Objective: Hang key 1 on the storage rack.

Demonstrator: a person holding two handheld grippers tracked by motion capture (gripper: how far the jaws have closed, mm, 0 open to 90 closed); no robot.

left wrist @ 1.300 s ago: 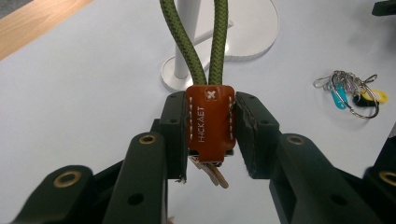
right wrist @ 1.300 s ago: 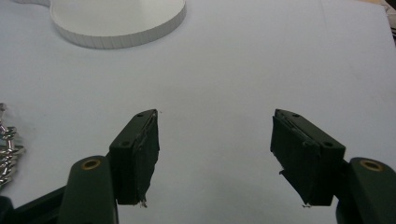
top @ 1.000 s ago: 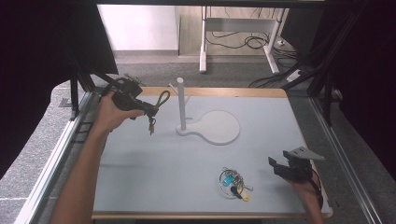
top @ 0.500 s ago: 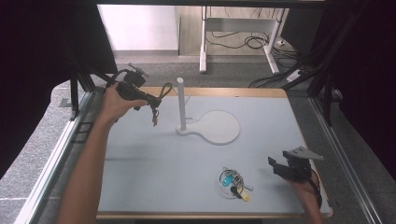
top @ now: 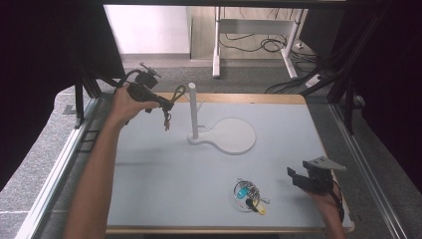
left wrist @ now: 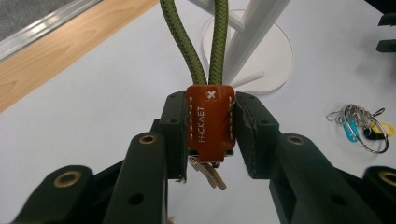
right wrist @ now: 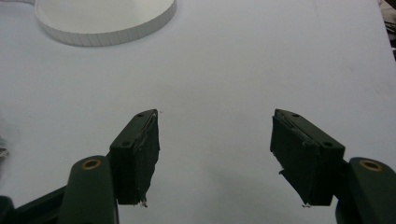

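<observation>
Jaws of our left gripper (left wrist: 209,135) squeeze the brown leather tab (left wrist: 210,119) of a key strap, up in the upper left of the high view. Its green rope loop (top: 177,93) hangs just beside the white post (top: 193,110), not over it yet. We think hooking it on comes next. Our right gripper (right wrist: 215,154) waits with its jaws wide apart, holding nothing. Another key bunch (top: 249,193) lies low on the bench (top: 164,184).

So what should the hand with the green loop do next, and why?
Probably carry the loop a bit further toward the post and lift it over the top. The left gripper is shut on the leather tab, and in the high view the loop hangs beside the post, not yet around it.
</observation>
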